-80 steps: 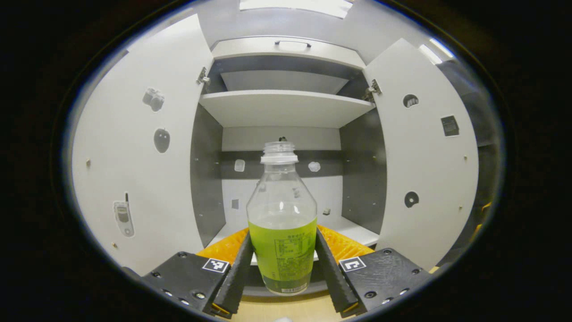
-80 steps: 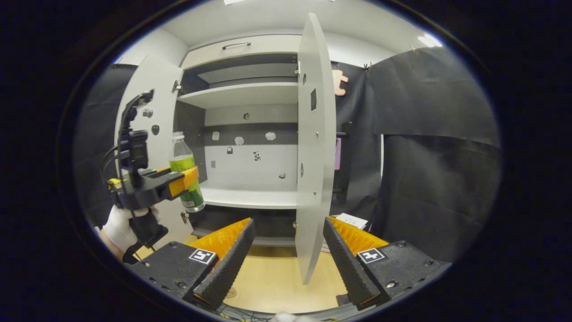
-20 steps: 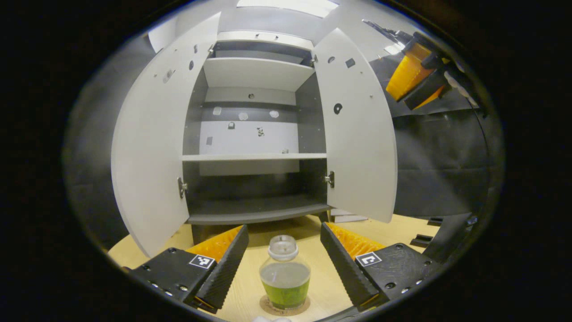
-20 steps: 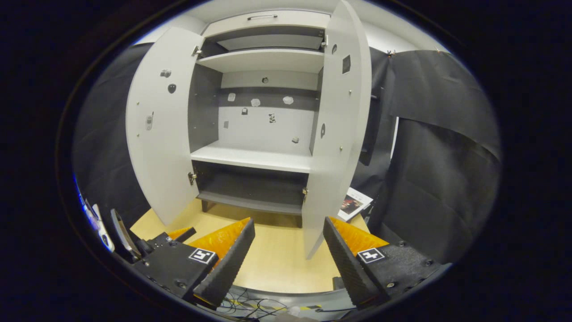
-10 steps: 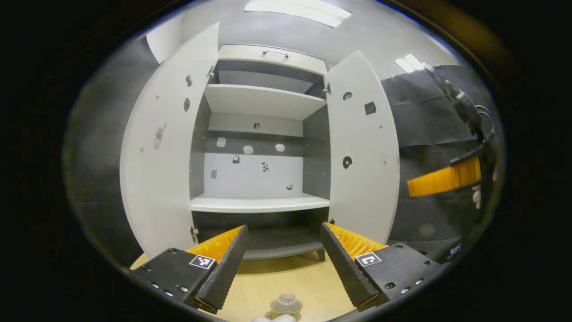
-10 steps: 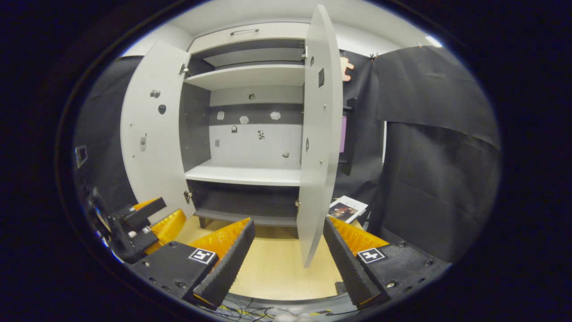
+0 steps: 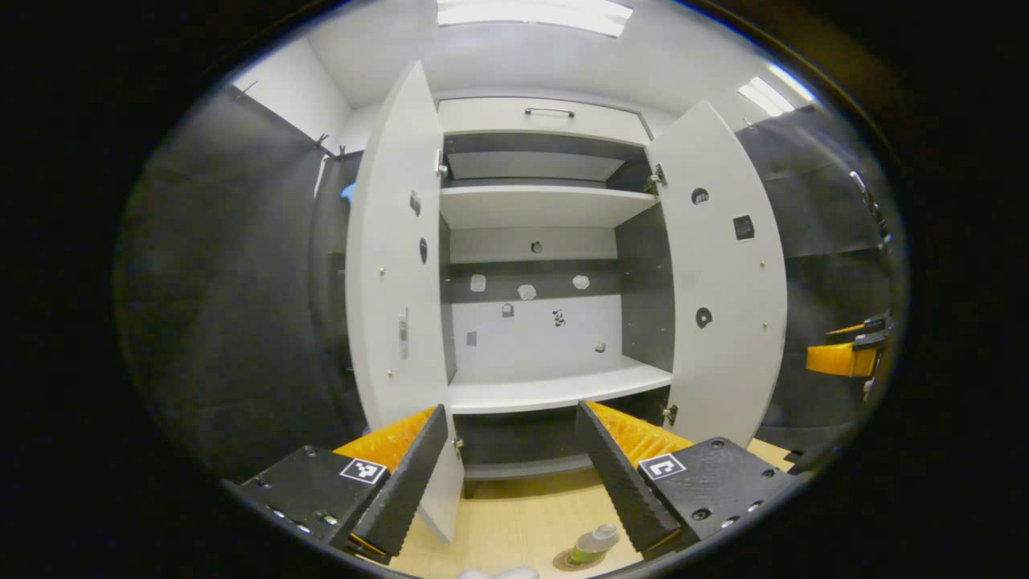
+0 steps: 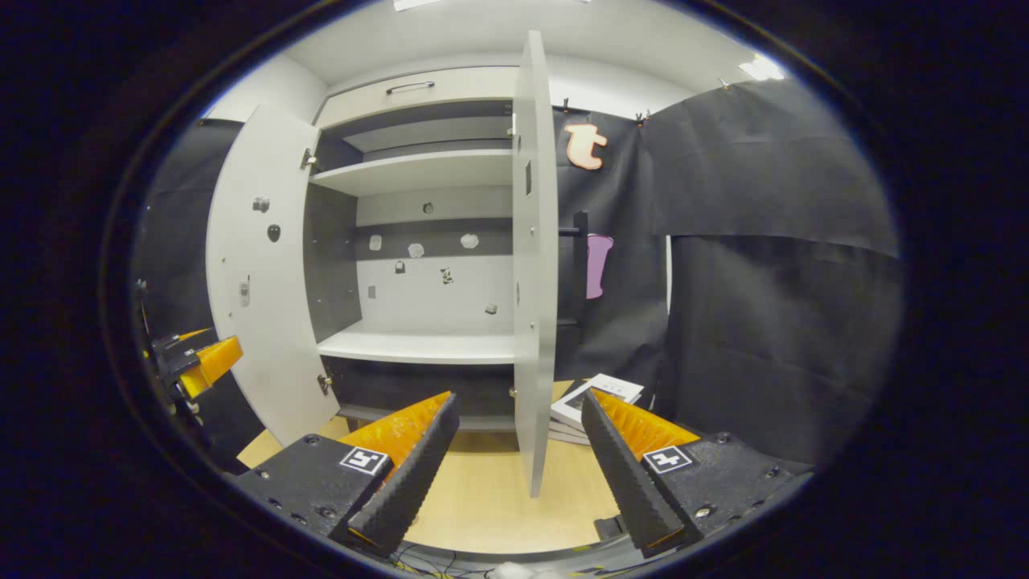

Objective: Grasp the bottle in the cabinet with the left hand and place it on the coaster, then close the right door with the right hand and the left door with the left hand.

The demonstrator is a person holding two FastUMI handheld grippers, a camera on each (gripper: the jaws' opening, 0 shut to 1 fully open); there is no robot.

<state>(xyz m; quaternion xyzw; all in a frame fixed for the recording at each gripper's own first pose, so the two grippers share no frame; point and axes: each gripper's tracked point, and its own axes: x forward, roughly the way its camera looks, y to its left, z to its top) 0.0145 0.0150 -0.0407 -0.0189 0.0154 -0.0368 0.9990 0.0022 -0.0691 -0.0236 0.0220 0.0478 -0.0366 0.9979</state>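
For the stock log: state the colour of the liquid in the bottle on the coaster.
Green, seen best in the left gripper view, where the bottle stands on the coaster.

Both cabinet doors stand wide open. The right door (image 8: 532, 265) hangs edge-on between the right claw's (image 8: 514, 450) spread fingers; open table (image 8: 490, 490) lies beneath.

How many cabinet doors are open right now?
2. The left door swings out at the cabinet's left side, and the right door swings out at its right. The top panel with a handle above them sits shut.
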